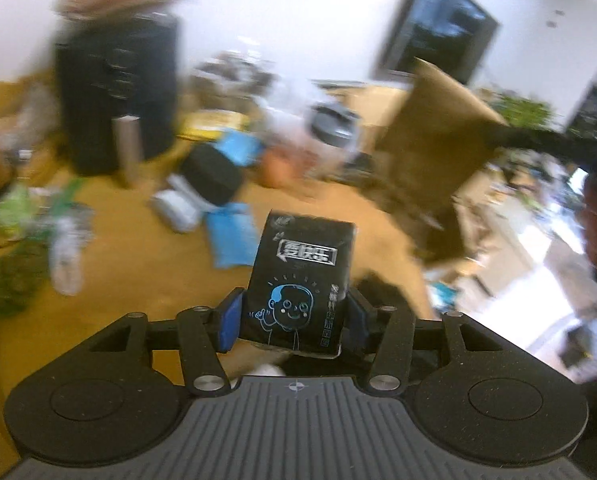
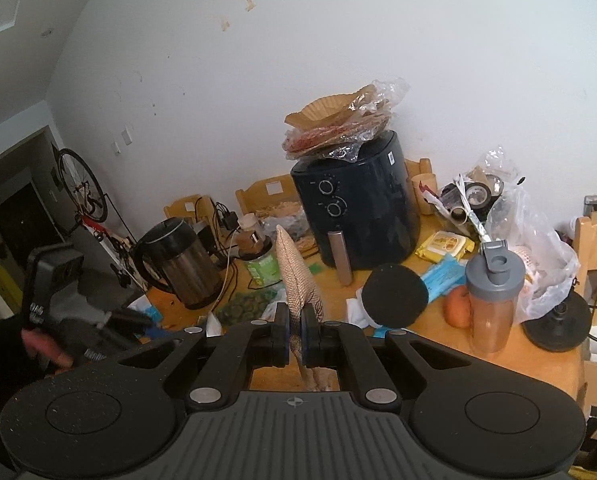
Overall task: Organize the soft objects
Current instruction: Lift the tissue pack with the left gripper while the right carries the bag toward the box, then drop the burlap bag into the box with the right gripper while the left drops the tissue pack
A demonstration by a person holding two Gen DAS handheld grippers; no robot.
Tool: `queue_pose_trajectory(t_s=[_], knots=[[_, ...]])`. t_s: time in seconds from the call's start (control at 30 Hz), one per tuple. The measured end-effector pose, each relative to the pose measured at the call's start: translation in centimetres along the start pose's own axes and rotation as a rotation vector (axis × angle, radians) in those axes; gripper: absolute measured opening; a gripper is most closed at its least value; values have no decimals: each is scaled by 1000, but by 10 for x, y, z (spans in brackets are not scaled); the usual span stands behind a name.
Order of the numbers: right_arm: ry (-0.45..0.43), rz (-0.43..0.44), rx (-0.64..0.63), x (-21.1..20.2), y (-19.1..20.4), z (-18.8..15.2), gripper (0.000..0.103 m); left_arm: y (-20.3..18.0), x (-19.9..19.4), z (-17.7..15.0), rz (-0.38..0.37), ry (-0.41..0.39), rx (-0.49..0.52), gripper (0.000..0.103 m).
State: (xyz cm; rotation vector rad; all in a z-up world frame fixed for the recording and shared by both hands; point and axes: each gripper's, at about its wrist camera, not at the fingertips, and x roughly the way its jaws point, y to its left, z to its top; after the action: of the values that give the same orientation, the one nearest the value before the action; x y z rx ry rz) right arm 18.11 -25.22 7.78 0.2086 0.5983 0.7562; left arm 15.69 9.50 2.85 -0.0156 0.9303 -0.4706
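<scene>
Table (image 2: 554, 354) crowded; bare wood only near front edge. Left gripper (image 1: 292, 314) clamped on black tissue pack (image 1: 302, 284), upright, raised off table. Right gripper (image 2: 295, 334) pinched shut on tan cloth pouch (image 2: 294, 276), standing up between pads, air fryer (image 2: 362, 208) behind.

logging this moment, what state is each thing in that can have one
left hand-held gripper: a black tissue pack sits between its fingers, lifted off the table
right hand-held gripper: shut on a tan woven pouch, held edge-on
shaker bottle: upright, flip cap open
kettle: upright, lid on
air fryer: drawer shut, paper liners stacked on top
</scene>
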Motion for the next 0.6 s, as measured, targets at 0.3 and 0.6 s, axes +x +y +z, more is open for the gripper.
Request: queue_pose_trajectory(t_s=[0.3, 0.6], knots=[[5, 11, 8, -9, 4, -8, 7, -24, 7, -24, -26, 4, -23, 78], [41, 104, 36, -4, 26, -20, 8, -7, -20, -35, 130, -93, -164, 78]])
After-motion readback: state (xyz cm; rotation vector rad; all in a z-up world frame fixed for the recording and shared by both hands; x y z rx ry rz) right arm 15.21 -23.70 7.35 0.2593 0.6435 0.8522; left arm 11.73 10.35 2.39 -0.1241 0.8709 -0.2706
